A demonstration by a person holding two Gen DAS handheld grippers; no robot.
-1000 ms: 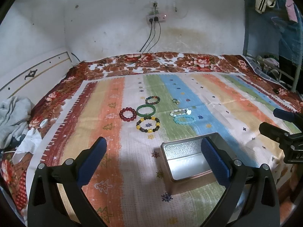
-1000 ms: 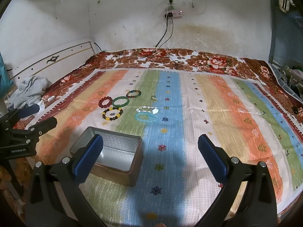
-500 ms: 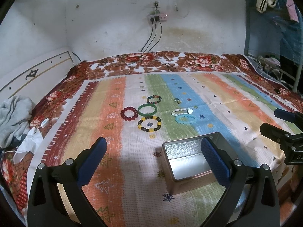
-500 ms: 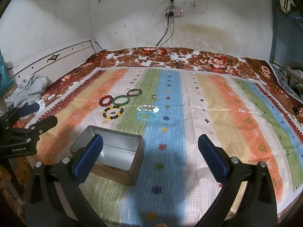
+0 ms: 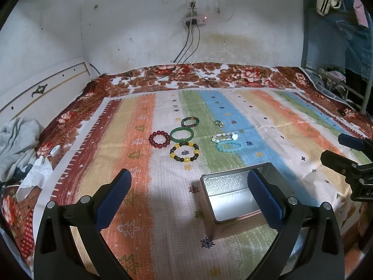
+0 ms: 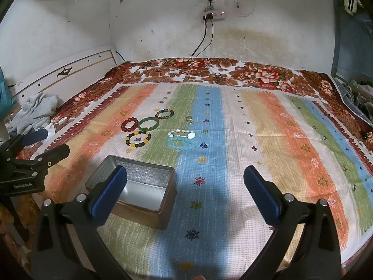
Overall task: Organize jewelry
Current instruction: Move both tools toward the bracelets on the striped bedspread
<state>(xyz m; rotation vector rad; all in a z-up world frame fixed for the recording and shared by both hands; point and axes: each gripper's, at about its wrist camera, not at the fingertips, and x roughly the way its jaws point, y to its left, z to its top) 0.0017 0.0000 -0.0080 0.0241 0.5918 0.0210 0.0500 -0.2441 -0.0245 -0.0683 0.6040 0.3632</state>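
Several bracelets lie on a striped bedspread: a red bead bracelet (image 5: pixel 159 139), a green bangle (image 5: pixel 181 134), a yellow-and-dark bead bracelet (image 5: pixel 184 152), a multicolour bead bracelet (image 5: pixel 190 121), a pale shell bracelet (image 5: pixel 224 137), an aqua bead bracelet (image 5: pixel 228 145) and a small ring (image 5: pixel 219 123). An open metal tin (image 5: pixel 235 198) stands nearer, empty inside. My left gripper (image 5: pixel 188 198) is open and empty above the near bedspread, with the tin behind its right finger. My right gripper (image 6: pixel 185 193) is open and empty, right of the tin (image 6: pixel 137 189). The bracelets also show in the right wrist view, such as the green bangle (image 6: pixel 149 123).
A grey cloth (image 5: pixel 16 144) and white tissue (image 5: pixel 37 172) lie at the bed's left edge. Cables hang from a wall power strip (image 5: pixel 194 20) onto the floral blanket. A metal rack with clothes (image 5: pixel 338 46) stands at the right.
Both views have drifted slightly; the bracelets and tin sit a little lower in the frames. Both grippers stay open and nothing was picked up.
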